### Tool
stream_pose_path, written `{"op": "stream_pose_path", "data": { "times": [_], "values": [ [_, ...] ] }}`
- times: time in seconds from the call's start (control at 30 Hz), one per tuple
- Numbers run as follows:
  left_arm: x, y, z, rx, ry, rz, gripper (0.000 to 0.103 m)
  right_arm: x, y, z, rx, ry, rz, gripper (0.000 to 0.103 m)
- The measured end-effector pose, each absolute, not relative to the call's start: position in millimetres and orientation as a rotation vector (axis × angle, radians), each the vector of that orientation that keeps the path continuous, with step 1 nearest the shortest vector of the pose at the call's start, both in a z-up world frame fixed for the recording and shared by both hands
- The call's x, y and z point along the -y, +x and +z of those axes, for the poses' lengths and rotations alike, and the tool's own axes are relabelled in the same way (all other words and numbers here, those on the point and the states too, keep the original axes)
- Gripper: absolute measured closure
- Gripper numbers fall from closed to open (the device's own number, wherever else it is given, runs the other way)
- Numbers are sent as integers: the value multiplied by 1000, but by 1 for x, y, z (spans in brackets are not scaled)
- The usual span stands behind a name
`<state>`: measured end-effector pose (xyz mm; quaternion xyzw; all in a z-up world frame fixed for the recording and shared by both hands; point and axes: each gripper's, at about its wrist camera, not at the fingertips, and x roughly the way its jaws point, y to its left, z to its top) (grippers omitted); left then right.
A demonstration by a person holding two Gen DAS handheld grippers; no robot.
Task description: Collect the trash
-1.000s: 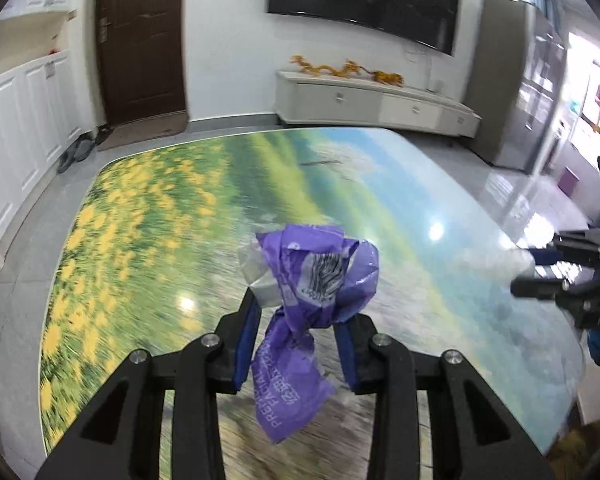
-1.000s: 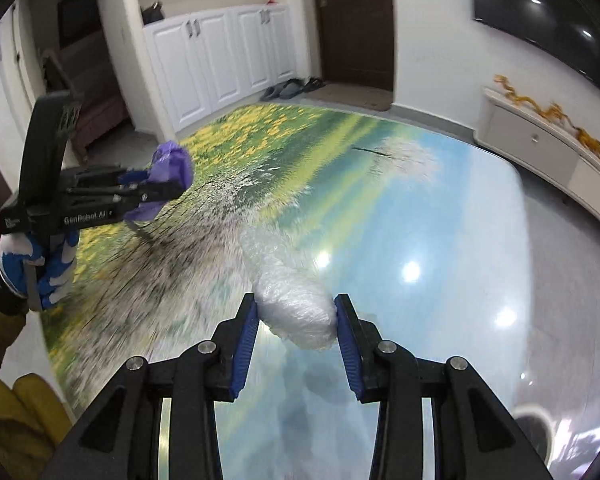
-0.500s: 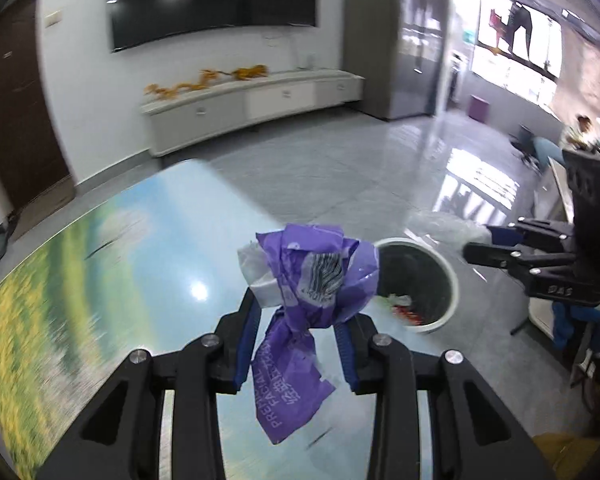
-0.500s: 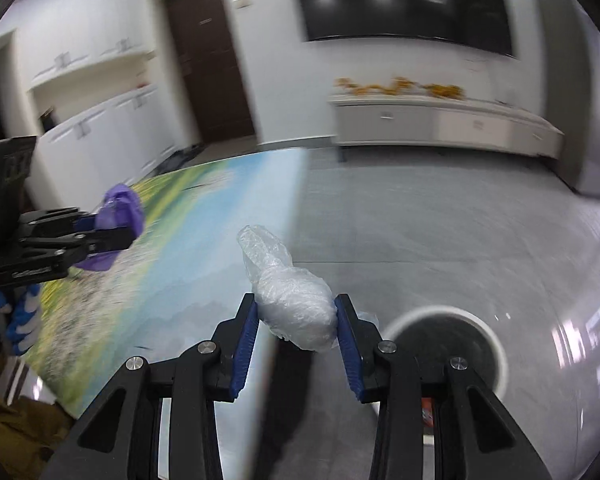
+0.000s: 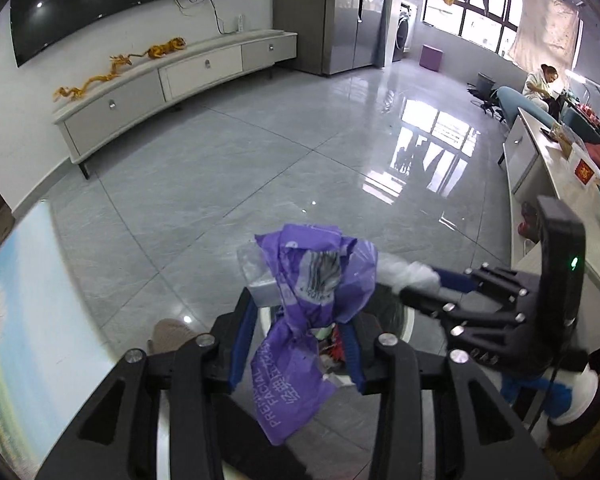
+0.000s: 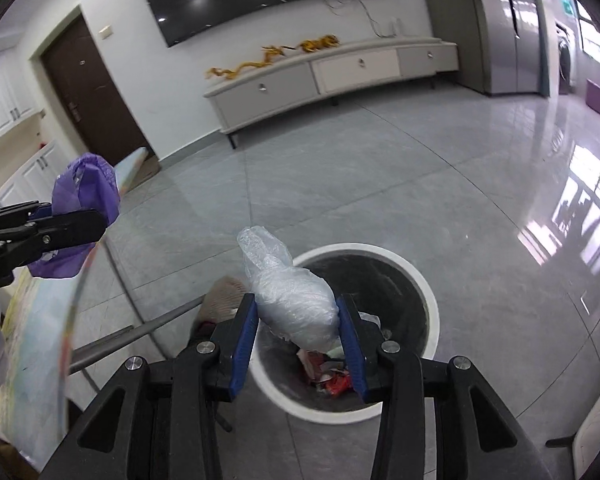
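Both pieces of trash are over the bin and on the point of release. The left hand-held gripper (image 5: 300, 344) has the purple wrapper (image 5: 320, 280) between its blue pads; its jaws have just been opening, and a gap now shows beside the left pad, so the wrapper looks loosened and no longer pinched, though it has not dropped. From this camera the bin (image 5: 410, 316) lies mostly hidden behind the wrapper, its white rim showing at 3 o'clock of it. The right hand-held gripper (image 6: 298, 326) has the clear plastic wad (image 6: 296, 304) wedged between its pads, and its jaws too have just been opening slightly; the wad touches both pads, so the grip appears to hold. In the right view the bin (image 6: 428, 292) sits directly beneath that wad, with red and white scraps already inside. The risk lies mainly with the wrapper: it is light, crumpled film that may cling to a pad, or drift sideways as it falls and land on the tiled floor (image 5: 260, 152) by the rim. Its long tail could also catch the bin's edge and hang there. The wad's loose tail at 11 o'clock might snag a pad and drag it off line. The surface (image 6: 32, 344) edge at 9 o'clock is near enough to catch a stray piece.
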<state>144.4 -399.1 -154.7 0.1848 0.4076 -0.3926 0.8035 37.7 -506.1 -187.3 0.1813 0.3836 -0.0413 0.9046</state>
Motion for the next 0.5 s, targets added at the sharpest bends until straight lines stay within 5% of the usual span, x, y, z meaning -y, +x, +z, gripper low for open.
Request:
{"op": "stream_pose_path", "data": {
  "times": [0.13, 0.17, 0.5],
  "values": [
    [420, 156, -168, -896, 351, -840, 38, 519, 44, -208, -820, 389, -114, 48],
    [423, 159, -170, -896, 340, -839, 37, 521, 46, -211, -828, 387, -123, 42],
    [403, 154, -155, -854, 312, -780, 37, 526, 40, -214, -840, 417, -177, 35]
  ]
}}
